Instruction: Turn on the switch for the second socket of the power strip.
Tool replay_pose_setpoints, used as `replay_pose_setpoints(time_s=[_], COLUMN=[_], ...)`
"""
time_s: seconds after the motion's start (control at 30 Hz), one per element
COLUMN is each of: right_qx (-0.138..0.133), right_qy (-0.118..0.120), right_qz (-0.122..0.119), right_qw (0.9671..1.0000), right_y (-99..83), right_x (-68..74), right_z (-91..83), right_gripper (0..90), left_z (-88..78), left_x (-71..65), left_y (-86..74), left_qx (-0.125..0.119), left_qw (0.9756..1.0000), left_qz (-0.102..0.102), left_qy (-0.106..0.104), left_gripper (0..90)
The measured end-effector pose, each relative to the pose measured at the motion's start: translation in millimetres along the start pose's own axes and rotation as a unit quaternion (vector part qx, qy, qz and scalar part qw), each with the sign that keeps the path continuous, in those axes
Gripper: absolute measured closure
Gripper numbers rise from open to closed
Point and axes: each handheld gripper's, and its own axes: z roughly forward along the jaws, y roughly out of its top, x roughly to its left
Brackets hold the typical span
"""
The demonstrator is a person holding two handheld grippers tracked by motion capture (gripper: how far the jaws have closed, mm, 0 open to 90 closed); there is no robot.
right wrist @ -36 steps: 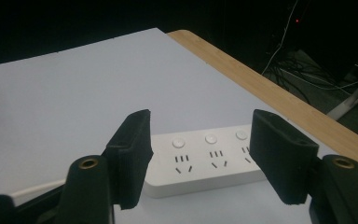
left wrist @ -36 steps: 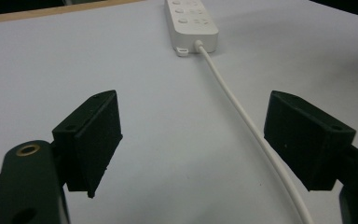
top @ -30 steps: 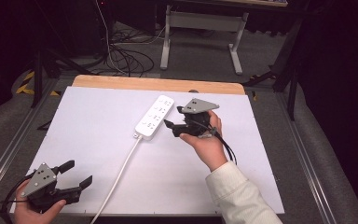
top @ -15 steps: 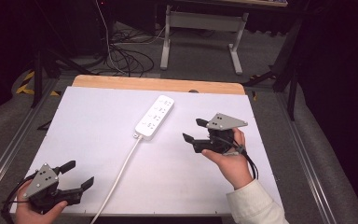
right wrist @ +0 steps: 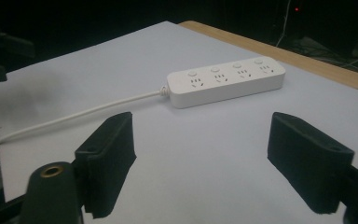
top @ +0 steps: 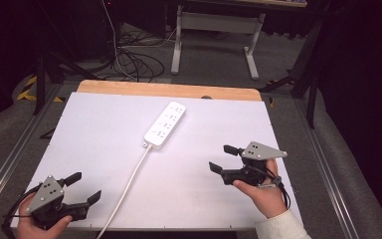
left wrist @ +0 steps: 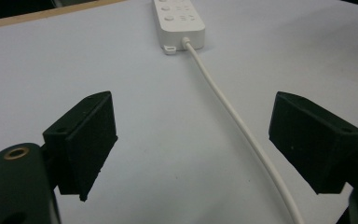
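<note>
Nearest to the person's side, the left claw (top: pixel 82 190) rests low at the near left corner of the white tabletop (top: pixel 99 134), held in the left hand (top: pixel 35 226). Its jaws stand wide apart and carry nothing. Looking along this claw, I see the white cable (left wrist: pixel 235 116) passing between its two black jaws, lying on the sheet and touching neither of them.

A little farther in, on the right side, the right claw (top: pixel 221 158) is held just above the tabletop by the right hand (top: pixel 258 191), with the grey three-cornered plate (top: pixel 261 151) on top. It is also released, jaws spread, nothing between them. It points toward the middle of the tabletop.

Farther still, near the centre and toward the far wooden edge (top: pixel 169 90), lies the power strip (top: pixel 165 125). It is flat, sockets up, placed a bit diagonally, and its cable runs from the near end down to the front edge of the tabletop. Both claws are well apart from it. From the right claw the strip (right wrist: pixel 226 80) shows its long side and four sockets with a button above each.

I judge that no grasp is in hand at this moment; both claws seem to wait at rest positions. If the strip must be handled again, the next move calls for one claw to travel forward, line its jaws across the narrow width of the body, and then close. The cable may drag behind, so some care is needed.

Beyond the tabletop are a dark floor, loose cables and a metal table frame (top: pixel 214 30).
</note>
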Motion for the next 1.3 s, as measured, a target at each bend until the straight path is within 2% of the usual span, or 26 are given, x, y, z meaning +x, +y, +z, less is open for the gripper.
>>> replay_pose_setpoints(time_s=[0.17, 0.37, 0.47, 0.57, 0.67, 0.8, 0.9, 1.0, 1.1, 1.3], right_qx=[0.007, 0.015, 0.011, 0.020, 0.017, 0.033, 0.043, 0.037, 0.031, 0.054], right_qy=[0.018, 0.031, 0.035, 0.044, 0.040, 0.037, 0.042, 0.035, 0.029, 0.027], right_qz=[-0.010, -0.007, -0.003, -0.002, 0.003, 0.014, 0.026, 0.034, 0.033, 0.033], right_qw=[0.9998, 0.9994, 0.9993, 0.9988, 0.9990, 0.9987, 0.9978, 0.9981, 0.9986, 0.9976], right_y=[-13.7, -31.6, -42.6, -49.2, -56.6, -69.8, -79.4, -86.5, -92.9, -103.3], right_x=[0.5, 1.4, 0.2, -1.7, -3.2, -3.7, -4.2, -5.1, -4.2, -3.2], right_z=[-8.3, -15.3, -18.0, -21.0, -23.5, -23.3, -21.1, -20.5, -20.3, -16.9], right_gripper=[16.2, 13.8, 13.4, 13.4, 13.4, 13.6, 17.9, 18.1, 17.7, 17.5], left_z=[0.6, 0.3, 0.2, -0.5, 0.0, -0.1, 0.1, 0.2, 0.9, 0.9], left_x=[-1.3, -1.8, -2.0, -1.6, -1.7, -1.2, -0.8, 0.4, 1.9, 3.3], left_y=[-0.3, -0.7, -0.7, -0.5, -1.0, -1.1, -1.5, -2.0, -3.0, -3.9], left_qx=[-0.001, 0.000, 0.001, 0.004, 0.006, 0.005, 0.004, 0.005, 0.004, 0.005], left_qw=[1.0000, 0.9999, 0.9999, 0.9998, 0.9999, 0.9998, 0.9998, 0.9999, 0.9999, 1.0000], left_qz=[0.006, 0.009, 0.009, 0.007, 0.002, 0.003, 0.002, 0.005, 0.003, 0.002], left_qy=[-0.004, -0.011, -0.012, -0.016, -0.016, -0.018, -0.018, -0.013, -0.010, -0.008], left_gripper=[13.8, 11.3, 11.4, 12.4, 12.5, 12.5, 12.5, 12.0, 11.9, 12.1])
